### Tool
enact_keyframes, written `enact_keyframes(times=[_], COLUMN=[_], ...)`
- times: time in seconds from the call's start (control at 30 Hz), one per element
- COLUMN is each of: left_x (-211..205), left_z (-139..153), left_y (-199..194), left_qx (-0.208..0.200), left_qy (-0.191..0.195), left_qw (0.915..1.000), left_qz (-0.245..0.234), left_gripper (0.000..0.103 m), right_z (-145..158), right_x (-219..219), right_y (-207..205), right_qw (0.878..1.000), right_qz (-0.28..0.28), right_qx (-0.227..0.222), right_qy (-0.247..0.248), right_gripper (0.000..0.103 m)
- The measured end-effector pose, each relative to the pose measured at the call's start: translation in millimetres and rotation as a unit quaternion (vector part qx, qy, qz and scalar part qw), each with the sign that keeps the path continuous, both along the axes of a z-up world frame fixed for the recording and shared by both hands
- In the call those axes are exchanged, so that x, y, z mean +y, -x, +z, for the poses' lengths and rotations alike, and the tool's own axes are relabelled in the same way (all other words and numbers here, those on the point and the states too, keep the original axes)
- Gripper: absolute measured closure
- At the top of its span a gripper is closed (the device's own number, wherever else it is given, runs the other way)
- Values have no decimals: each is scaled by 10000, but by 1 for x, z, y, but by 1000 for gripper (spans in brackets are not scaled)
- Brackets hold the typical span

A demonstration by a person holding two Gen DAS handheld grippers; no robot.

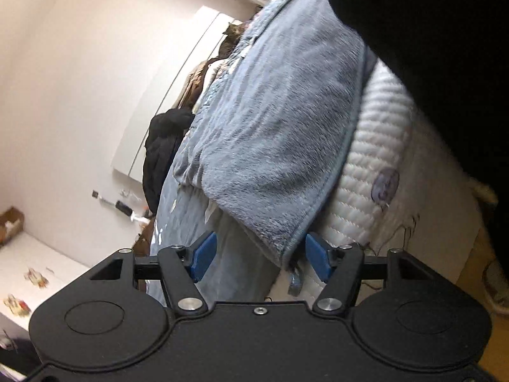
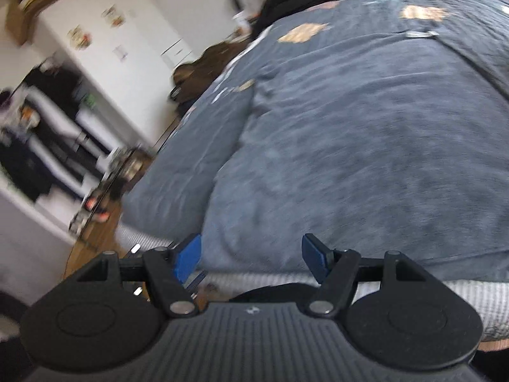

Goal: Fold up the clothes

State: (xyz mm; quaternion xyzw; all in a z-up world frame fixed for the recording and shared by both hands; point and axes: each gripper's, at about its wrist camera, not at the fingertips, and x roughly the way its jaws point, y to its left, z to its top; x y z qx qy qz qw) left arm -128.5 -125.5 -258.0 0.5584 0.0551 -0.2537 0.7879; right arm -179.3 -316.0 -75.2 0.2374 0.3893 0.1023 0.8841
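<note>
My left gripper (image 1: 259, 256) stands with its blue pads (image 1: 203, 256) parted at a middling width and gripping nothing, the hanging corner of the blue fleece blanket (image 1: 280, 121) dipping into the gap between them without either pad pressing on it. My right gripper (image 2: 251, 259) is likewise parted at a middling width, its blue pads (image 2: 187, 259) bare, poised at the near edge of the bed over the blanket's (image 2: 366, 146) nearest fold; whether the pads brush the cloth I cannot tell, as that view is blurred. In the left wrist view the blanket lies along the bed's near edge with its long axis running away from my gripper toward the far end, its piped hem draped over the side of the white quilted mattress (image 1: 375, 159) and its lowest corner pointing down at my fingers. In the right wrist view the same fleece spreads broad across the bed, over a patterned bedspread (image 2: 420, 12) with tan patches near the far edge. A black garment (image 1: 165, 152) is heaped at the bed's far side, with brown cloth (image 1: 197, 79) beyond it. A dark mass (image 1: 445, 47), too close to identify, fills the top right of the left wrist view. Past the bed stand white walls, a white cabinet (image 1: 178, 89), a white unit (image 2: 105, 47) with small stickers, dark clothes hanging (image 2: 47, 146) and a wood floor (image 2: 92, 238).
</note>
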Motion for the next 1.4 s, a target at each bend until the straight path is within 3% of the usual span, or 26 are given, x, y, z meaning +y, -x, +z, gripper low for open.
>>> enact_keyframes(times=[0.17,0.33,0.37,0.4,0.47,0.53,0.6,0.67,0.8,0.87,0.97,1.03,1.07,1.17,1.4], left_x=[-5,-13,-15,-17,-19,-20,-20,-23,-30,-30,-25,-22,-21,-12,14], left_z=[-14,-30,-32,-31,-23,-12,-5,-4,-18,-23,-28,-25,-23,-8,21], left_y=[3,4,4,3,-2,-6,-9,-11,-14,-13,-12,-17,-19,-23,-35], left_qx=[-332,-934,-959,-946,-811,-821,-982,-1088,-952,-801,-823,-847,-838,-894,-976], left_qy=[-162,-474,-494,-458,-178,134,307,235,-247,-306,-283,-137,-44,278,100], left_qw=[9993,9941,9936,9940,9964,9965,9946,9936,9950,9962,9961,9957,9954,9935,9937], left_qz=[-77,-286,-325,-319,-149,19,128,197,143,148,174,349,464,643,537], left_gripper=[41,46,53,67,84,87,86,80,55,49,49,68,87,97,99], right_z=[-1,-8,-9,-9,-8,-8,-8,-8,-9,-8,-7,-7,-7,-8,-9], right_x=[33,51,54,55,54,51,48,43,44,46,47,46,46,45,41], right_y=[-6,-12,-12,-11,-9,-7,-5,-6,-8,-8,-9,-9,-9,-9,-12], right_qw=[9981,9969,9968,9967,9969,9972,9975,9978,9977,9976,9975,9976,9976,9977,9979], right_qz=[571,723,735,750,722,677,621,555,555,587,608,580,566,556,484], right_qx=[142,298,304,305,297,290,289,302,302,289,281,281,285,287,306], right_qy=[167,45,35,10,-45,-95,-147,-202,-238,-239,-244,-259,-265,-273,-307], right_gripper=[34,34,34,34,34,34,34,34,34,34,34,34,34,34,34])
